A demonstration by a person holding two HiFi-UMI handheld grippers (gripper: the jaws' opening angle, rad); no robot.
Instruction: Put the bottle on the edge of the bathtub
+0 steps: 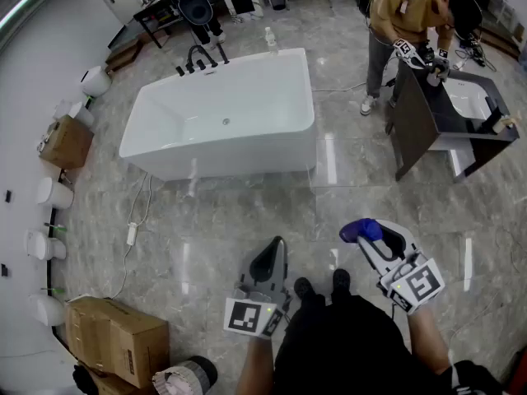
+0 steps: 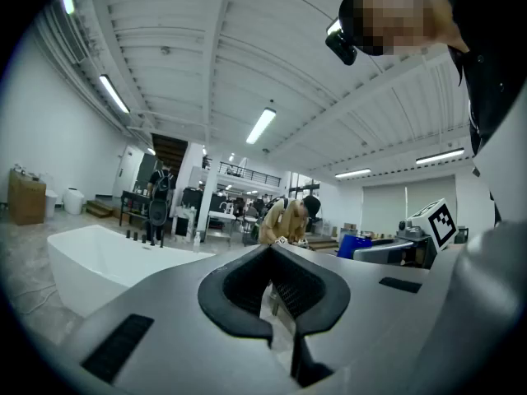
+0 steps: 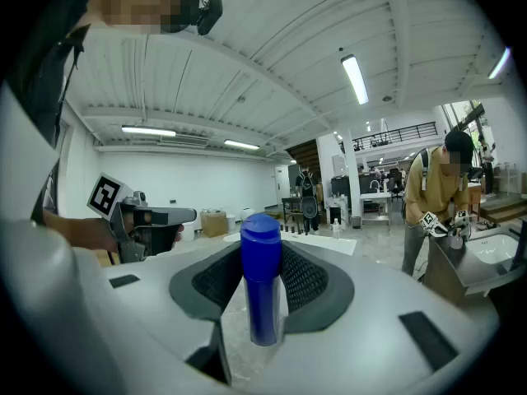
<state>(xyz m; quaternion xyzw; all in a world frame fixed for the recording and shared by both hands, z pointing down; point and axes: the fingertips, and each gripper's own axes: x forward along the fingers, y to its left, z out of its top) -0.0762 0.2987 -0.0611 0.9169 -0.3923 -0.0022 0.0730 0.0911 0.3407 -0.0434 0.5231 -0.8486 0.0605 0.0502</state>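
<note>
**Head view:** The floor is glossy grey marble-look tile. A white bathtub stands on it, with a dark faucet at its far rim. Cardboard boxes sit at lower left. At upper right, a person in a tan shirt bends over a dark cabinet. The left gripper points toward the tub. The right gripper holds the blue bottle, well short of the tub. Only the bottle's rounded end shows here.

**Left gripper view:** The left gripper has its black pads drawn together at the tips with nothing between them. Beyond is a large hall with a ribbed white ceiling and strip lights. The bathtub is at left. The right gripper and a bit of the blue bottle are at right.

**Right gripper view:** The right gripper clamps the blue bottle upright between its pads. The capped top rises above the pads, and the bottle's bottom end is cut off behind the gripper body. The left gripper is at left. Past the bottle, only a strip of the bathtub can be seen. The person in a tan shirt stands at right by the cabinet.
</note>
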